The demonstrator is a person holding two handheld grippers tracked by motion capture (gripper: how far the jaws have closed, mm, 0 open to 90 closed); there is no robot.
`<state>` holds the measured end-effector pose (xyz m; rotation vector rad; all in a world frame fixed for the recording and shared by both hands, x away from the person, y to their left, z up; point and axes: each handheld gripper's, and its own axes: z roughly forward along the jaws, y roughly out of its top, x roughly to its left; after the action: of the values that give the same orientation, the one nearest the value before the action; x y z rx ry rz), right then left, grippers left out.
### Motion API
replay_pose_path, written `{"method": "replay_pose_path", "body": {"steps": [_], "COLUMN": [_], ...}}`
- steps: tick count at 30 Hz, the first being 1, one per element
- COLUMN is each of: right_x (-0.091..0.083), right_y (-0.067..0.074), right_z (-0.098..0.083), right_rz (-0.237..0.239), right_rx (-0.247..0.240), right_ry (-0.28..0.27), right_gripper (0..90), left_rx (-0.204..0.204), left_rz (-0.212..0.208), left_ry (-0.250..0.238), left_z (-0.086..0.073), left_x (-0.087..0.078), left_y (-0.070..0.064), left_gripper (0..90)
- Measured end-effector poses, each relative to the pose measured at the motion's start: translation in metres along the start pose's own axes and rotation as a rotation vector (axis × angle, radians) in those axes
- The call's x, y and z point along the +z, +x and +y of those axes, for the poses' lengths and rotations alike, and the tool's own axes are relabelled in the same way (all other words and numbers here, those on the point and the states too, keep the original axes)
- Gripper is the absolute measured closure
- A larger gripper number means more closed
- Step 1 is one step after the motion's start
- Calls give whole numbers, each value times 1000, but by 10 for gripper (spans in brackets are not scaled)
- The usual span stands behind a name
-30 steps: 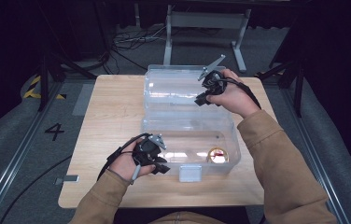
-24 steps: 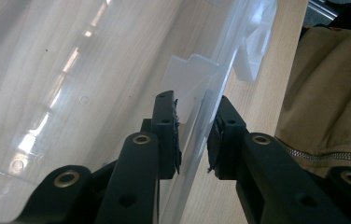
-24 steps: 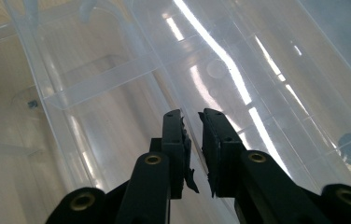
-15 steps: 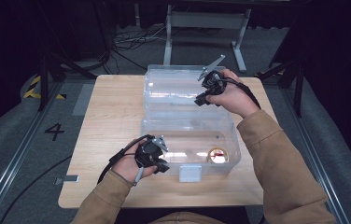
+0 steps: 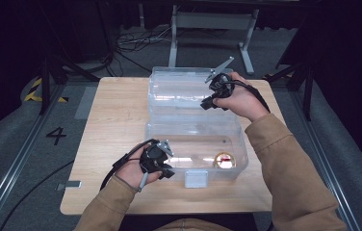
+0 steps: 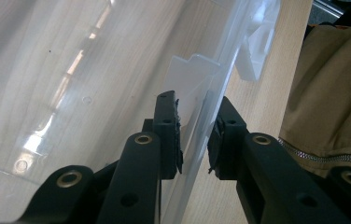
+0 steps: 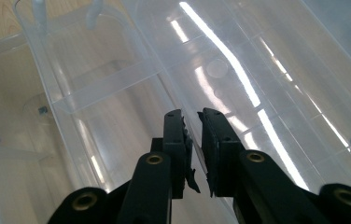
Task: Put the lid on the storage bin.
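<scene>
A clear plastic box (image 5: 193,129) stands on the wooden table (image 5: 116,120) with its hinged lid (image 5: 179,89) thrown open at the far side. My left gripper (image 5: 168,169) is at the box's near left corner. In the left gripper view its jaws (image 6: 196,99) straddle the front wall (image 6: 197,121), one inside and one outside; they have just been closing and now press on it. My right gripper (image 5: 209,102) is shut on the lid's right edge, and the thin clear rim (image 7: 193,140) runs between its pads (image 7: 192,114). A round gold and red object (image 5: 224,160) lies inside the box.
A white latch (image 5: 196,178) sits at the middle of the box's front wall. The table's edges lie close on every side of the box. Metal frame legs (image 5: 208,21) and cables (image 5: 131,41) are on the floor beyond.
</scene>
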<state>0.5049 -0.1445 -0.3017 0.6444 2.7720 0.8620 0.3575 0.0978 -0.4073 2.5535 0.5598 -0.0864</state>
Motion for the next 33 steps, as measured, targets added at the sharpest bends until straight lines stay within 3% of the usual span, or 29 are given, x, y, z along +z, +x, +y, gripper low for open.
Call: {"method": "replay_pose_path", "body": {"steps": [19,33], "right_x": [-2,-7], "right_y": [7,13], "right_z": [1,0], "right_rz": [-26,-20], "right_rx": [-33,-53], "right_ry": [14,18], "right_gripper": [818,823], "left_rx": [-10,-15], "left_rz": [-6,-7], "left_ry": [6,4], "left_z": [0,0], "left_x": [0,0], "left_y": [0,0], "left_gripper": [755,754]}}
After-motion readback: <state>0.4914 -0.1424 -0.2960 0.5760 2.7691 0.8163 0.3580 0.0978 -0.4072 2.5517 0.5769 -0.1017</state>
